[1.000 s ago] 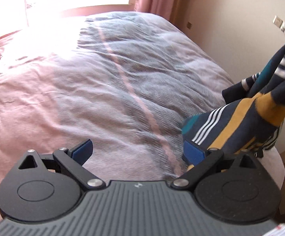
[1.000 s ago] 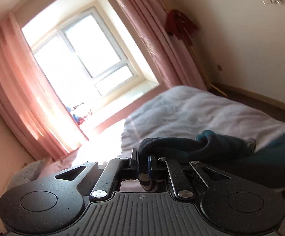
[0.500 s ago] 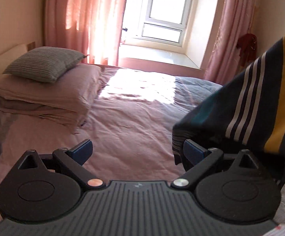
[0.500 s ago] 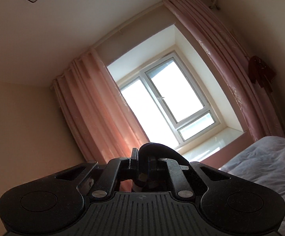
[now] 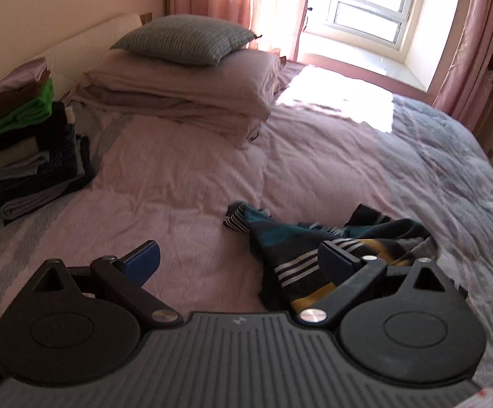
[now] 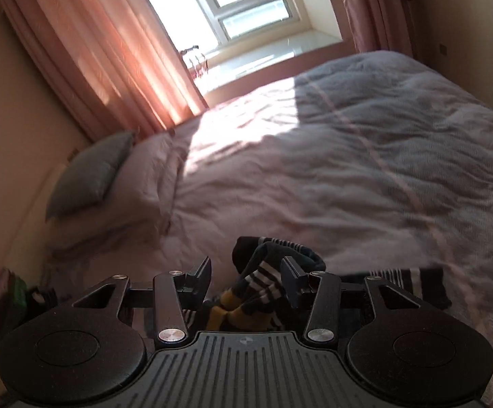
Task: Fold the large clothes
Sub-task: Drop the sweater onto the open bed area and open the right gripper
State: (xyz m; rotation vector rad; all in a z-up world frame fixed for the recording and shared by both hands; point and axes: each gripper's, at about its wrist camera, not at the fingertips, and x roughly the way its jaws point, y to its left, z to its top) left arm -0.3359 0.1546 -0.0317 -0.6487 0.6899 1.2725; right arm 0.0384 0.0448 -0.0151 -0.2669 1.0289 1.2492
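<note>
Stacked folded clothes are seen at the left edge of the left wrist view, apparently set aside as finished. The left claw is held wide open and empty. Right of centre, the striped garment is crumpled on the bed, seemingly dropped there for spreading. The right claw has just been opening; cloth lies loosely between its jaws. No writing can be read.
</note>
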